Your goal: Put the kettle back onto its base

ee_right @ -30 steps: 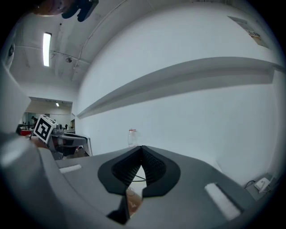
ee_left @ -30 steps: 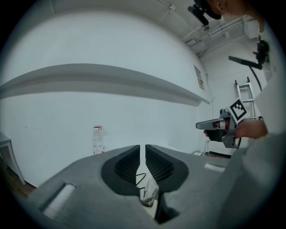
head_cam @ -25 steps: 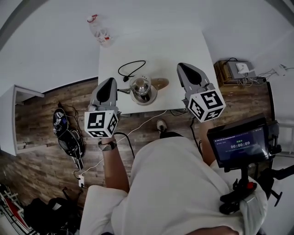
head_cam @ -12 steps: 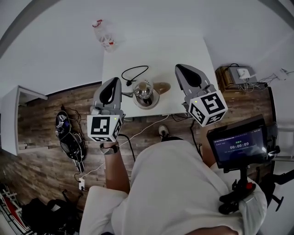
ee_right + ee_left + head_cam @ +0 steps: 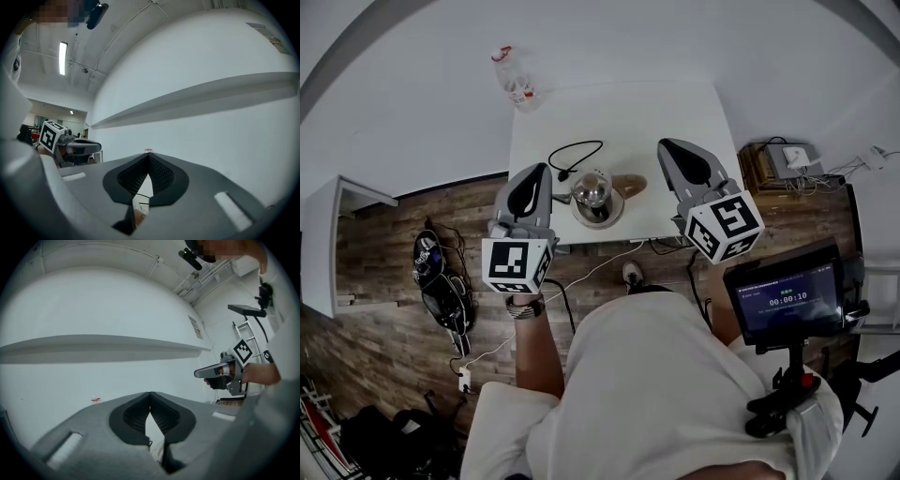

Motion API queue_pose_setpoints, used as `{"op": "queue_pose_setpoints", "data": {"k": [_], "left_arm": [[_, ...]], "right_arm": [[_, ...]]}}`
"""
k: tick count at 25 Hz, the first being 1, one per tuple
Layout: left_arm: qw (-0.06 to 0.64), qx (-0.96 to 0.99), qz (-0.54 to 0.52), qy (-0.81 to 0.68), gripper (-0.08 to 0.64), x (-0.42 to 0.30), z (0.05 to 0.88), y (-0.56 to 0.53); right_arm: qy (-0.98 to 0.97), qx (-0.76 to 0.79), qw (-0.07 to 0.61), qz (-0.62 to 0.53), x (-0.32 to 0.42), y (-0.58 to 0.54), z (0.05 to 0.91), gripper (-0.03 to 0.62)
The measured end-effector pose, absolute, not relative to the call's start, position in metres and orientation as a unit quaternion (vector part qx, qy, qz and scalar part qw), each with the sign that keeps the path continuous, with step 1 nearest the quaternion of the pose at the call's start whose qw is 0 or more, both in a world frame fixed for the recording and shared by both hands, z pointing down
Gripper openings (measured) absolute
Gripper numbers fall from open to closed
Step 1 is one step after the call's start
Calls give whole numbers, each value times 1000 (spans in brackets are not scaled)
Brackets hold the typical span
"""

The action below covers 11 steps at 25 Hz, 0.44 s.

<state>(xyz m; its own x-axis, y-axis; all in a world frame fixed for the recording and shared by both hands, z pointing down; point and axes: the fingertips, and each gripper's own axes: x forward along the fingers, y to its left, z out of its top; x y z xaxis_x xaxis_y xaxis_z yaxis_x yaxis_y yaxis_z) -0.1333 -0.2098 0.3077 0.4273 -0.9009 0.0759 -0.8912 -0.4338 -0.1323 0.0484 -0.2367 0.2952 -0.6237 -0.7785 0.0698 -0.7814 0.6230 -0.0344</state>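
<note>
Kettle flanked by two hand-held grippers: the left gripper [image 5: 540,171] and the right gripper [image 5: 666,145] hover level at the near edge of a smooth white table [image 5: 675,112]; each has its ribbed black pads pressed together on nothing. The kettle [image 5: 592,190], rounded and glassy with a shiny lid and a tan handle [image 5: 630,184], stands mid-table beside a looped black cord [image 5: 572,153]. The round disc beneath it is probably its base [image 5: 605,221]; from above, it may sit squarely home or only lean on the rim; any grasp would call for parted jaws.
</note>
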Motion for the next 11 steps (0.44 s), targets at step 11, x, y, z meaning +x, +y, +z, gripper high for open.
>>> {"op": "queue_pose_setpoints", "data": {"k": [11], "left_arm": [[29, -844, -67, 531, 6, -135, 312, -209]], "right_arm": [[-903, 428, 26, 37, 47, -236, 298, 2]]}}
